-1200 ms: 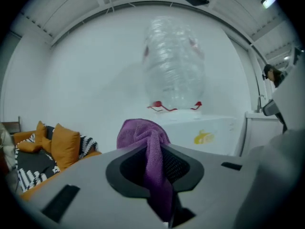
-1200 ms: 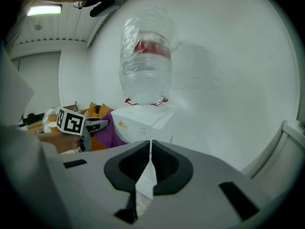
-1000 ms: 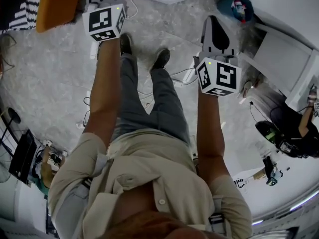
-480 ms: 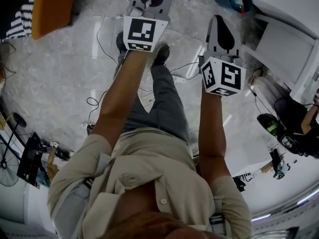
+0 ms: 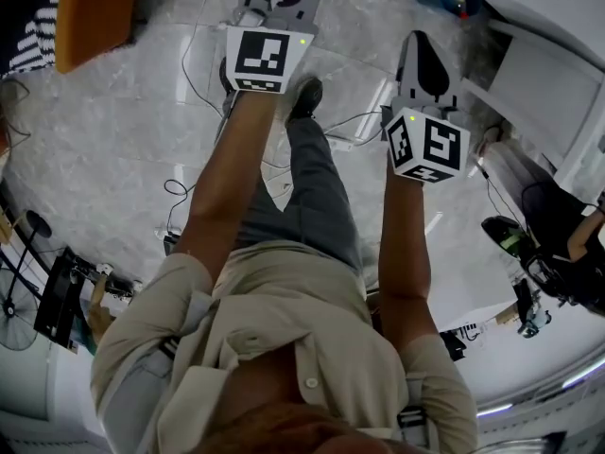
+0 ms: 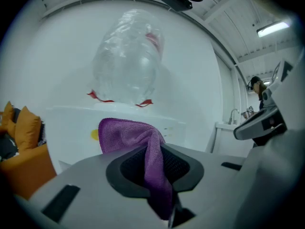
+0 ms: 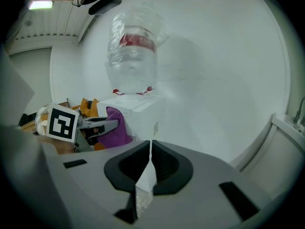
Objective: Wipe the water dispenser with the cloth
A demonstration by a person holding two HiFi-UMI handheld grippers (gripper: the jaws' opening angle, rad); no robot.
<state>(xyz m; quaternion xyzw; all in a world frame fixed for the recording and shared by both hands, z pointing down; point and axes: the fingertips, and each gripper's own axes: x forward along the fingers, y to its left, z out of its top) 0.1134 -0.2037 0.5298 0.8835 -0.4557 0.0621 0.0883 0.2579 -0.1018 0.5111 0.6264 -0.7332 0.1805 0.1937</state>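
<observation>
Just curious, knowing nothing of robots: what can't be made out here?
- Left gripper view: the cloth and left gripper hide the lower front of the water dispenser.
- Head view: the dispenser lies beyond the top edge.
- Right gripper view: the label on the bottle is blurred.

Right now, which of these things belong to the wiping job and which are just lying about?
Belongs to the job:
purple cloth, clamped in the left gripper
white water dispenser with its bottle on top
right gripper, shut and empty

Just lying about:
orange cushions
cables on the floor
</observation>
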